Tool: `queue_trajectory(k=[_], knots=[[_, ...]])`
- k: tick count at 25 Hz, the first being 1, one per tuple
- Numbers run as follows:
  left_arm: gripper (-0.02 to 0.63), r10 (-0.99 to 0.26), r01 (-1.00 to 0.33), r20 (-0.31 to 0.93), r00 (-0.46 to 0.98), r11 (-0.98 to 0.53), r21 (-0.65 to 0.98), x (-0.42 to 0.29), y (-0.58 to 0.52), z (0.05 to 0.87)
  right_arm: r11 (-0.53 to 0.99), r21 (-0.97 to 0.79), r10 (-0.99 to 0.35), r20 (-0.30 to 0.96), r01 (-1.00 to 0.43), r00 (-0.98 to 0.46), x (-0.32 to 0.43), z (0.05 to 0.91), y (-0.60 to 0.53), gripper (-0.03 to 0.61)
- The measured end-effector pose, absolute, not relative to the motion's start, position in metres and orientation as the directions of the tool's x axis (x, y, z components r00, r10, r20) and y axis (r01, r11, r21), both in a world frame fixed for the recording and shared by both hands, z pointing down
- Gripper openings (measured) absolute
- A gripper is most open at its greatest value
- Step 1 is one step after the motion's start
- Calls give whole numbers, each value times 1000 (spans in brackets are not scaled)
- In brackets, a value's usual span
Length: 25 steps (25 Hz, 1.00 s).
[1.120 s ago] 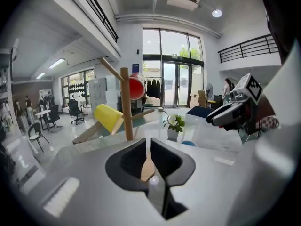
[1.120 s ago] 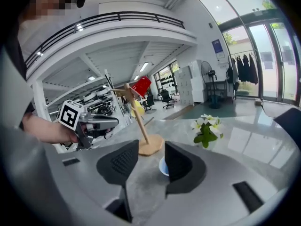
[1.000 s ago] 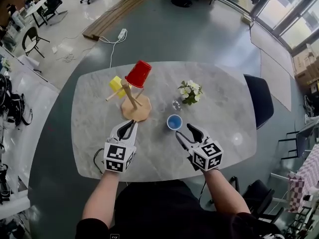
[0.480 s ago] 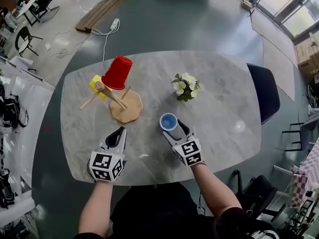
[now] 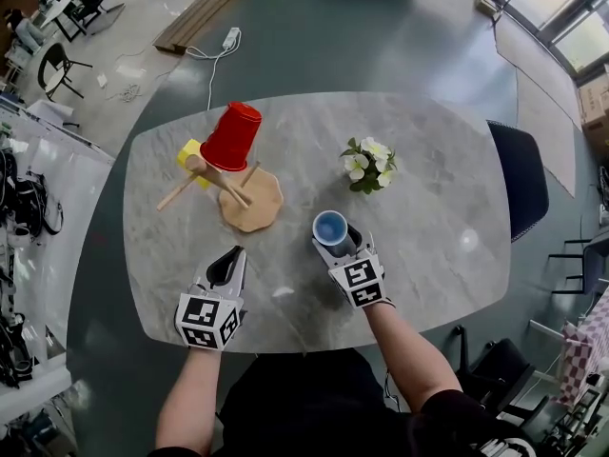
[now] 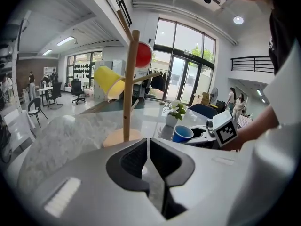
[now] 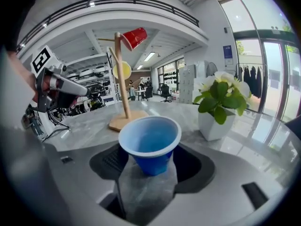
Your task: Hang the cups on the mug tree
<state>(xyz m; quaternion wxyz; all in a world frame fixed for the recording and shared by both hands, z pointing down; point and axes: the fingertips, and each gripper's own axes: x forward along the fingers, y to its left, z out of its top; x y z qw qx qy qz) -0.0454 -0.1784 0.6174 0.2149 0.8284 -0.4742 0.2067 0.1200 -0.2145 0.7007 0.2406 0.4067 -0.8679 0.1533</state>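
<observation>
The wooden mug tree (image 5: 250,201) stands on the marble table (image 5: 428,208) and carries a red cup (image 5: 231,137) and a yellow cup (image 5: 190,150) on its pegs. A blue cup (image 5: 331,227) stands upright on the table, mouth up. My right gripper (image 5: 335,241) has its jaws wide around that blue cup (image 7: 150,145), and gaps show on both sides of its base. My left gripper (image 5: 231,265) rests near the table's front left, shut with nothing in it. The left gripper view looks at the tree (image 6: 128,102) beyond the left gripper's (image 6: 148,147) closed jaws.
A small potted plant with white flowers (image 5: 366,167) stands just behind and right of the blue cup, close to the right gripper. A dark chair (image 5: 521,174) sits at the table's right end. The table's front edge runs just below both grippers.
My right gripper has moved forward to the blue cup and its jaws have spread around it. The left gripper has stayed shut in about the same place.
</observation>
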Motion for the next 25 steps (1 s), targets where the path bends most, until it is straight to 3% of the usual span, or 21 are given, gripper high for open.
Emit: queue_trajectory(k=[12, 25], knots=[[31, -738, -892, 515, 436, -432, 135, -44, -174, 577, 708, -75, -587, 490, -702, -644, 115, 625, -202, 278], [29, -800, -926, 476, 365, -367, 94, -83, -159, 546, 813, -62, -484, 482, -580, -730, 44, 564, -196, 278]])
